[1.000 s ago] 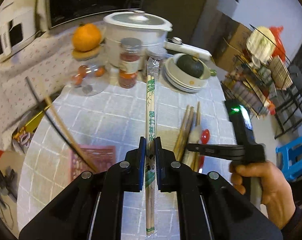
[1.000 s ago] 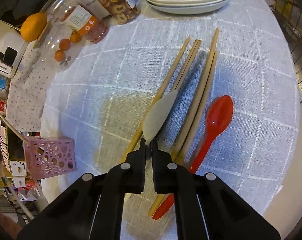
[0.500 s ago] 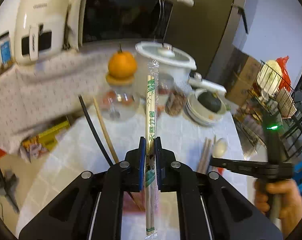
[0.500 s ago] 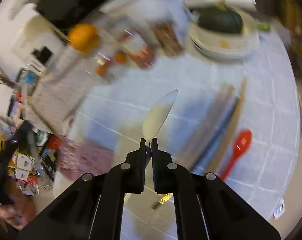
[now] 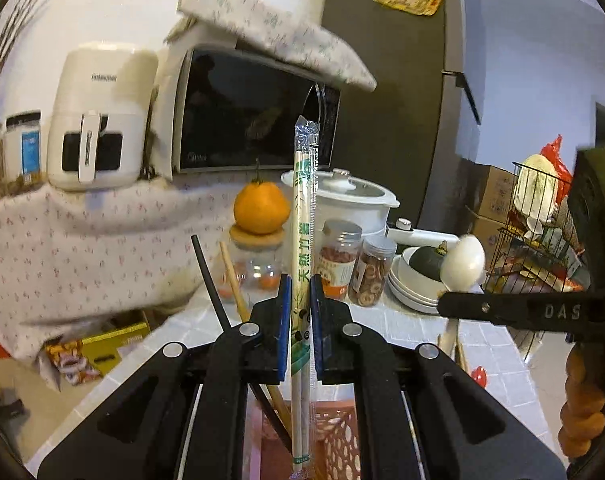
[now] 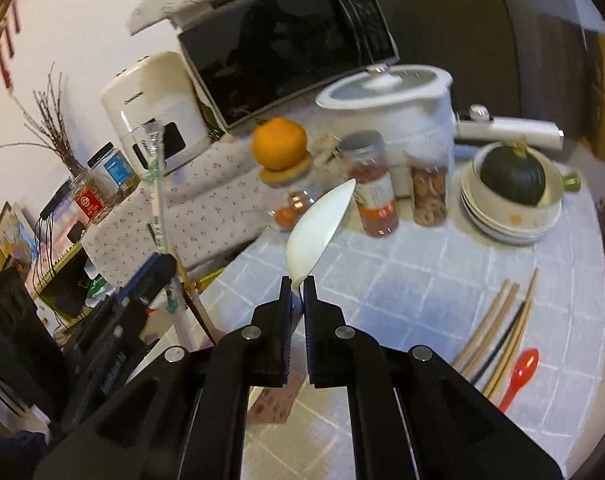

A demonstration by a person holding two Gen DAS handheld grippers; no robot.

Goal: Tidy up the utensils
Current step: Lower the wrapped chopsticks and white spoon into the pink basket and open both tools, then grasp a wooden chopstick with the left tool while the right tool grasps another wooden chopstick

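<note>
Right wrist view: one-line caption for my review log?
Right gripper shut on a white spoon raised above the table, chopsticks and red spoon lying behind.

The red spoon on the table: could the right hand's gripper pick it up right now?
Probably not as things stand: the right gripper has its fingers shut on a white spoon, so the red spoon, lying beside the chopsticks, must wait.

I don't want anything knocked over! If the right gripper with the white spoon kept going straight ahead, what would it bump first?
Probably the red-labelled jar. The right gripper, shut on the white spoon, aims the spoon's tip just left of it. Depth is unclear, so the orange on its glass jar could come first.
</note>
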